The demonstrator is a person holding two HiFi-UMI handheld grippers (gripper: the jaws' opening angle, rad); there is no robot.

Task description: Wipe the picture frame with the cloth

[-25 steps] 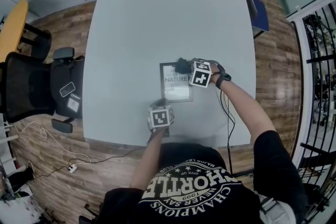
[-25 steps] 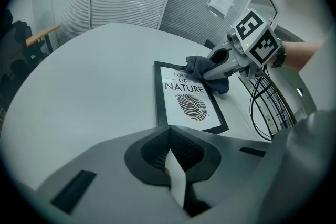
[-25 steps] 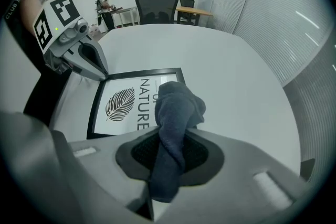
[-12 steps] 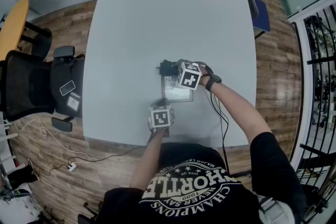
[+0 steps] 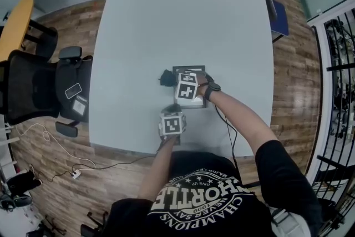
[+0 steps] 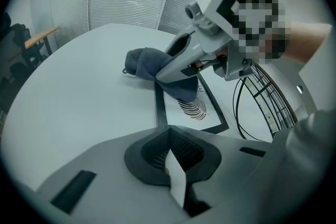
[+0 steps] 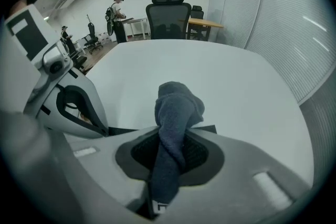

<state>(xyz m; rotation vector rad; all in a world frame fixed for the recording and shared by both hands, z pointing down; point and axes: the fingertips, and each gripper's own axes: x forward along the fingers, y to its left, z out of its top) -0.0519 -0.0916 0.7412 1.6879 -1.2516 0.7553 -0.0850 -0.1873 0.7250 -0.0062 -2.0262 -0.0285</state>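
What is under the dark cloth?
A far corner of the picture frame and some white table lie under the cloth, which the right gripper pinches. Whatever print sits right beneath it is covered.

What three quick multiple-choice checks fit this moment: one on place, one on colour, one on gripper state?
1. Where is the cloth?
A. inside a drawer
B. at the picture frame's left edge, spilling onto the table
C. hanging on a hook

2. What colour is the cloth?
A. dark blue-grey
B. yellow
C. white

3. The right hand-held gripper is:
A. open and empty
B. shut on the frame
C. shut on the cloth

Answers:
1 B: the left gripper view shows it draped over the frame's black border and the tabletop beside it.
2 A: both gripper views show that colour.
3 C: the right gripper view shows the cloth pinched between its closed jaws.
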